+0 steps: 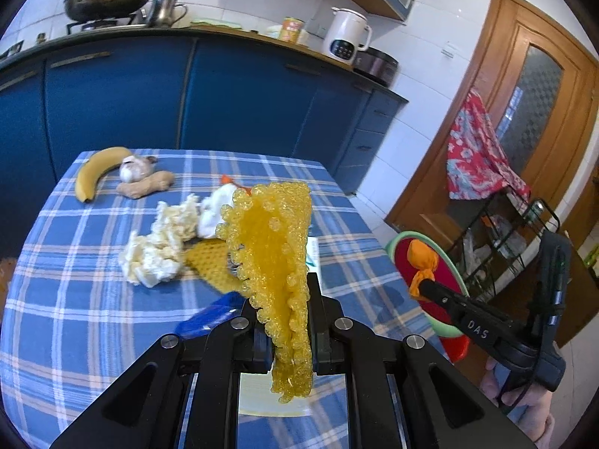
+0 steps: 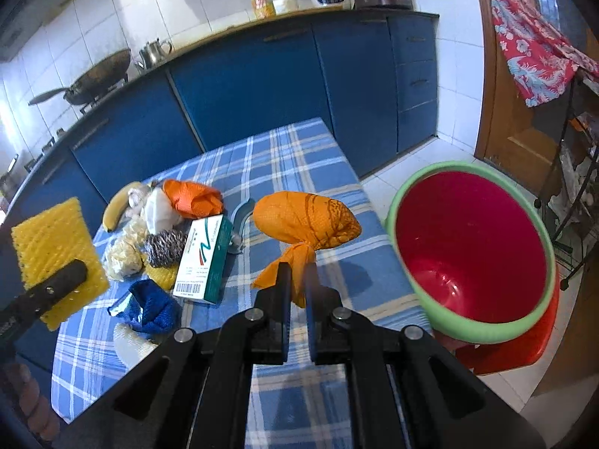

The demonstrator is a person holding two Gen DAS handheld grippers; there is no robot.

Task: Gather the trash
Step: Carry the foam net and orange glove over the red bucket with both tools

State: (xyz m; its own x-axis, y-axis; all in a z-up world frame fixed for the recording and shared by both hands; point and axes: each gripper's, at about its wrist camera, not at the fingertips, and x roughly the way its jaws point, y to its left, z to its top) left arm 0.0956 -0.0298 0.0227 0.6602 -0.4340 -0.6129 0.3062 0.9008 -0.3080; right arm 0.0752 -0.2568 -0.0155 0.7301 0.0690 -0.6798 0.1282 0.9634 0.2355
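— What is your left gripper [image 1: 288, 318] holding?

— Your left fingers are pinched on a yellow foam net [image 1: 275, 258], which stands up edge-on between them, lifted above the checked tablecloth [image 1: 75, 299]. In the right wrist view the same net [image 2: 56, 254] hangs beyond the cloth's left edge.

— And your right gripper [image 2: 295, 284]?

— Its fingers are pressed onto the knotted tail of an orange bundle [image 2: 307, 220], held off the cloth just left of the red bin [image 2: 468, 239] with the green rim. From the left camera that bundle [image 1: 423, 258] sits in front of the bin's mouth [image 1: 445, 280].

— What remains on the cloth, left of the bin?

— A second orange net [image 2: 194, 196], a white-and-green box [image 2: 206, 258], a steel scourer [image 2: 164, 247], a blue cloth wad [image 2: 153, 307], crumpled white paper [image 1: 164, 243], and another yellow net piece [image 1: 209, 262]. A banana [image 1: 97, 172], garlic [image 1: 133, 168] and ginger [image 1: 146, 183] lie at the far corner, farthest from the bin.
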